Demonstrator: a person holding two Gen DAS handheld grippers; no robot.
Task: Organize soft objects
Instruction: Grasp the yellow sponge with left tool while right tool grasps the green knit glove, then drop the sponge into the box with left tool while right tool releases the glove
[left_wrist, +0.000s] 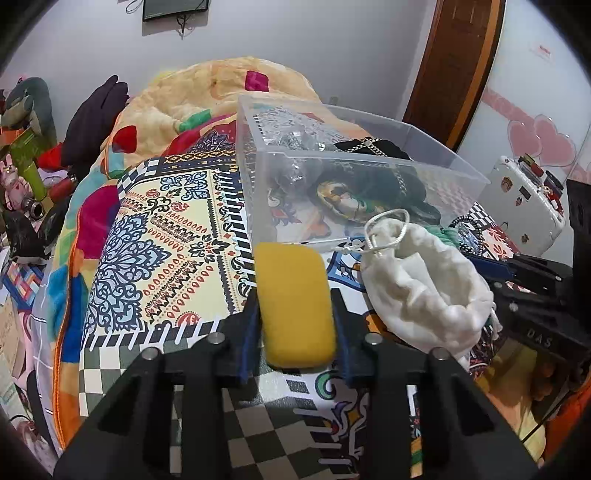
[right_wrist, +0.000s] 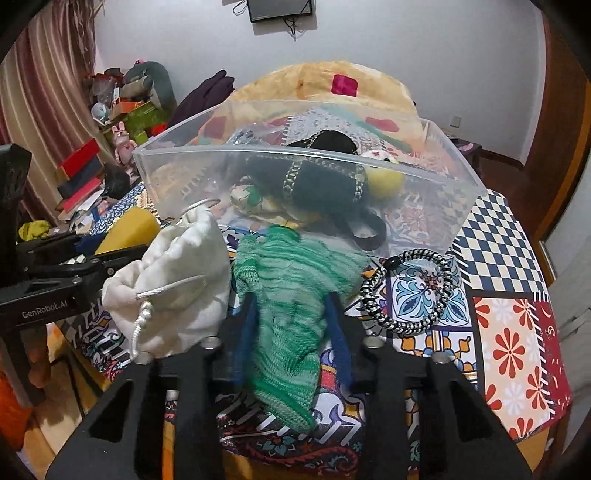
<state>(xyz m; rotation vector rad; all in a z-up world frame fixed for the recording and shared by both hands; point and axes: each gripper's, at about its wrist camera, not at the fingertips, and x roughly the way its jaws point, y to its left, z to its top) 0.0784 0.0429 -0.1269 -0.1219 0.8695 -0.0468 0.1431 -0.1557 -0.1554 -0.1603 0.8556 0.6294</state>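
Note:
My left gripper (left_wrist: 295, 306) is shut on a yellow sponge (left_wrist: 295, 306), held just in front of the clear plastic box (left_wrist: 369, 158). A white drawstring pouch (left_wrist: 424, 284) lies to its right on the patterned cloth. My right gripper (right_wrist: 291, 314) is shut on a green knitted piece (right_wrist: 291, 306), near the box (right_wrist: 258, 177). The box holds a black pouch (right_wrist: 317, 181), a yellow ball (right_wrist: 384, 181) and other soft items. The white pouch (right_wrist: 173, 280) lies left of the green piece. The left gripper and sponge (right_wrist: 125, 229) show at the left of the right wrist view.
A black-and-white braided ring (right_wrist: 410, 291) lies right of the green piece. A folded yellow blanket (left_wrist: 221, 96) lies behind the box. A cluttered shelf (right_wrist: 110, 122) stands at the left, a white case (left_wrist: 524, 199) at the right. The patterned cloth (left_wrist: 166, 229) covers the surface.

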